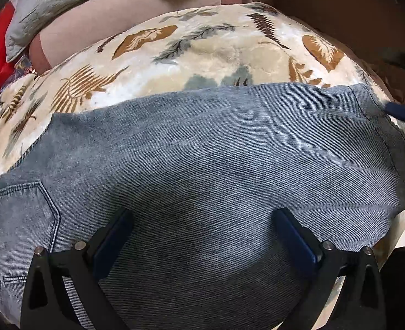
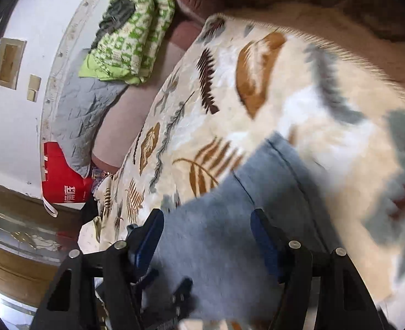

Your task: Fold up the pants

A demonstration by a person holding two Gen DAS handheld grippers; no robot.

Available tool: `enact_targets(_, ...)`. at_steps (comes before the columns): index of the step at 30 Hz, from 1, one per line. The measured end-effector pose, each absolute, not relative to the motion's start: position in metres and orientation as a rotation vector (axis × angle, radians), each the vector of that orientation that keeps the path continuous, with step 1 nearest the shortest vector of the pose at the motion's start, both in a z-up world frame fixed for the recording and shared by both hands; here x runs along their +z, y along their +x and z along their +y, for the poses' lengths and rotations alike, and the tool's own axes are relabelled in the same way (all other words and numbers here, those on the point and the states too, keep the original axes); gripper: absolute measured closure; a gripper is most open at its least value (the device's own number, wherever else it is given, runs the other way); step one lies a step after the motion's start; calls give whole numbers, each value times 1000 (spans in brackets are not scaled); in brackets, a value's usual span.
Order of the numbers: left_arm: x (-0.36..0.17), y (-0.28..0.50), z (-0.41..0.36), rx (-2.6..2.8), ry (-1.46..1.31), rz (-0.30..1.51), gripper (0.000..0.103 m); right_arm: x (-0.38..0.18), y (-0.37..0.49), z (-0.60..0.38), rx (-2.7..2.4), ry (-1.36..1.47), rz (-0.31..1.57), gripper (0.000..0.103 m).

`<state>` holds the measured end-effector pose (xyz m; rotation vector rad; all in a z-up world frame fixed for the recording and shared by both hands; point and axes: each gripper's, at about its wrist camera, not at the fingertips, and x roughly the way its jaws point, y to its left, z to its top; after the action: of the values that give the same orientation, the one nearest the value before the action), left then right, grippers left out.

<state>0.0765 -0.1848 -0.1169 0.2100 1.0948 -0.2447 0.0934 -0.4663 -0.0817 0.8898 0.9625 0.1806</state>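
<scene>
Blue denim pants point(image 1: 216, 151) lie spread flat on a cream leaf-print blanket point(image 1: 202, 52), back pocket point(image 1: 29, 209) at the lower left, hem seam at the right. My left gripper point(image 1: 204, 214) is open and empty, just above the middle of the denim. A blue fingertip of the right gripper point(image 1: 400, 110) shows at the pants' right edge. In the blurred right wrist view, my right gripper point(image 2: 206, 220) is open over the pants point(image 2: 230, 233), near the hem end, holding nothing.
The blanket point(image 2: 257, 96) covers a bed. A green patterned quilt point(image 2: 131, 33), a grey quilted cover point(image 2: 84, 104) and a red box point(image 2: 62, 176) lie at the far side by a white wall. Wooden floor shows at lower left.
</scene>
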Motion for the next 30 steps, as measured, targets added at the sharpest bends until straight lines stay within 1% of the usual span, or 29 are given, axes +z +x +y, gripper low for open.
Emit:
enact_targets(3,-119,76,-185,-252,211,1090,0,-114,130,-475,110,880,1016,34)
enact_targets(4,-119,77,-185,-255,212,1090,0,-123,133,-481,94,916,1010,34)
enact_targets(7,-116,76,-182,-261,198,1099,0,-109,127,-481,102,933,984,34)
enact_targets(10,-100,73,-179,-260,135,1096,0,-83,91,-478,140,901,937,34)
enact_targets(13,-82,73,-177,-274,63,1040,0,-76,30,-482,116,954,909,34)
enact_targets(16,-74,74,-185,-284,42,1021,0,-92,-23,-487,70,1045,906,34)
enact_targets(19,-78,73,-200,-307,70,1035,0,-117,-48,-498,14,1146,933,34)
enact_targets(21,-79,71,-209,-314,96,1035,0,-130,-51,-506,-18,1208,920,34)
enact_targets(24,-84,72,-217,-282,146,1035,0,-135,-42,-513,-28,1221,891,34)
enact_targets(27,-108,79,-230,-270,263,1121,0,-142,-29,-515,-46,1239,891,34)
enact_targets(30,-105,75,-230,-275,287,1093,0,-141,-26,-516,-49,1233,897,34)
